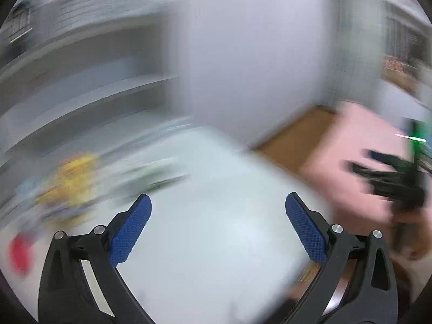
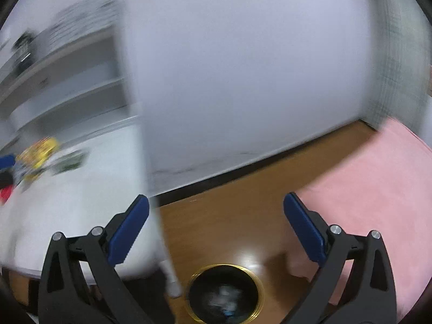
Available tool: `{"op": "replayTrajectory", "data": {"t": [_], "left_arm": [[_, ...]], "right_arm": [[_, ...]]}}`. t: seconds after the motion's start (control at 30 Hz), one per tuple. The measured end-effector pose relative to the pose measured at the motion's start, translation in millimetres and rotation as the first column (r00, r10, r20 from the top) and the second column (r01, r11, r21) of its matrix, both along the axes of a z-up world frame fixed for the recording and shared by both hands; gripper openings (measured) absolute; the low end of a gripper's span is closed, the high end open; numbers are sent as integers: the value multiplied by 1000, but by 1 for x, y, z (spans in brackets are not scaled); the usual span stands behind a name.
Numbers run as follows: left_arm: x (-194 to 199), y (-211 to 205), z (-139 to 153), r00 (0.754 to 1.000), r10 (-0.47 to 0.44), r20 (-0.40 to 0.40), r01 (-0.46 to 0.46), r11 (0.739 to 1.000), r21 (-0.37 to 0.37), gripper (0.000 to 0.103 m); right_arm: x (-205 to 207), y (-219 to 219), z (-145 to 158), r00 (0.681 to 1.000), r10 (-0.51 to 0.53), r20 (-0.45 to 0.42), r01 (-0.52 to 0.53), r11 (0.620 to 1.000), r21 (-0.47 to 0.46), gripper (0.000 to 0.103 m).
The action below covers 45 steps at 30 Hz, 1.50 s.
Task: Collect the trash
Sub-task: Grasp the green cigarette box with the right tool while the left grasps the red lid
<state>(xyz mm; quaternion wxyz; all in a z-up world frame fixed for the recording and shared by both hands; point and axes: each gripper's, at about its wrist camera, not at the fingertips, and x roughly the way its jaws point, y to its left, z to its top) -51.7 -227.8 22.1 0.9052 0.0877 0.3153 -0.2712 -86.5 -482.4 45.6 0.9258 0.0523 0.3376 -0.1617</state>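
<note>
Both my tools, left (image 1: pixel 218 205) and right (image 2: pixel 216 205), gape empty; the blurred wrappers (image 2: pixel 40 152) at the surface's (image 2: pixel 81 202) far edge look light and crinkly, so I'd pinch an edge.

White wall (image 2: pixel 243 67), wooden floor (image 2: pixel 229 216)

Left gripper (image 1: pixel 218 202) has its jaws spread wide, nothing between the blue pads (image 1: pixel 131 232). Right gripper (image 2: pixel 216 202) likewise gapes empty, and shows blurred at 3 o'clock in the left view.
</note>
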Motion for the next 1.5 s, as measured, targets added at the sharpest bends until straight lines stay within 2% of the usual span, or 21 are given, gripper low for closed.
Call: {"op": "replayTrajectory", "data": {"t": [0.03, 0.07, 0.1, 0.13, 0.17, 0.2, 0.23, 0.27, 0.33, 0.5, 0.67, 0.77, 0.83, 0.87, 0.93, 1.0, 1.17, 1.23, 1.27, 1.4, 1.5], "left_arm": [[12, 32, -4, 995, 98, -13, -98, 995, 11, 96], [26, 73, -11, 975, 217, -41, -216, 976, 15, 96], [36, 109, -19, 947, 314, -74, -313, 949, 21, 96], [45, 150, -29, 901, 416, -122, -415, 909, 30, 96], [50, 179, -37, 864, 478, -158, -479, 877, 38, 96], [53, 200, -42, 840, 512, -181, -514, 857, 41, 96], [55, 227, -50, 803, 556, -212, -561, 827, 44, 96], [54, 244, -56, 782, 581, -225, -588, 808, 45, 96], [53, 271, -64, 755, 608, -244, -617, 785, 48, 96], [68, 295, -74, 736, 619, -273, -635, 772, 41, 96], [92, 292, -82, 730, 604, -319, -624, 780, 49, 96], [102, 286, -85, 734, 590, -335, -608, 791, 61, 96], [108, 282, -89, 733, 585, -347, -600, 797, 74, 96], [111, 282, -91, 732, 584, -351, -598, 797, 81, 96], [118, 281, -94, 727, 588, -354, -599, 795, 91, 96], [124, 283, -97, 722, 593, -357, -603, 792, 97, 96], [130, 283, -101, 728, 605, -323, -600, 790, 128, 96], [127, 281, -99, 739, 615, -273, -600, 786, 148, 80], [126, 282, -99, 743, 608, -280, -594, 792, 142, 80], [119, 286, -96, 755, 589, -289, -585, 804, 110, 79], [114, 288, -92, 758, 592, -274, -588, 802, 104, 79]], "right_arm": [[17, 18, -2, 998, 59, -10, -59, 998, 6, 96], [42, 42, -3, 991, 132, -23, -132, 991, 1, 96], [58, 58, -5, 984, 174, -33, -175, 984, -16, 96], [76, 72, -6, 976, 211, -45, -213, 976, -37, 96], [93, 89, -7, 967, 250, -58, -253, 966, -57, 96], [117, 107, -10, 947, 311, -80, -316, 947, -62, 96], [132, 121, -12, 926, 365, -99, -372, 927, -57, 96], [154, 140, -17, 883, 451, -127, -460, 886, -50, 96], [181, 169, -27, 790, 587, -178, -600, 799, -30, 96], [238, 206, -48, 585, 736, -340, -791, 610, -42, 96], [286, 203, -53, 488, 780, -390, -840, 541, 32, 96], [306, 206, -60, 413, 803, -430, -858, 502, 114, 96], [313, 214, -65, 354, 811, -466, -875, 463, 141, 96], [313, 216, -68, 339, 809, -480, -882, 451, 138, 96], [313, 224, -76, 324, 791, -519, -894, 436, 106, 91], [316, 227, -75, 308, 812, -496, -885, 436, 163, 76], [307, 232, -75, 315, 813, -491, -868, 455, 197, 74], [301, 234, -75, 328, 803, -497, -857, 474, 201, 72], [298, 234, -74, 337, 797, -502, -851, 486, 200, 71], [290, 231, -70, 443, 733, -516, -772, 604, 197, 68], [284, 229, -64, 479, 718, -505, -745, 637, 199, 68]]}}
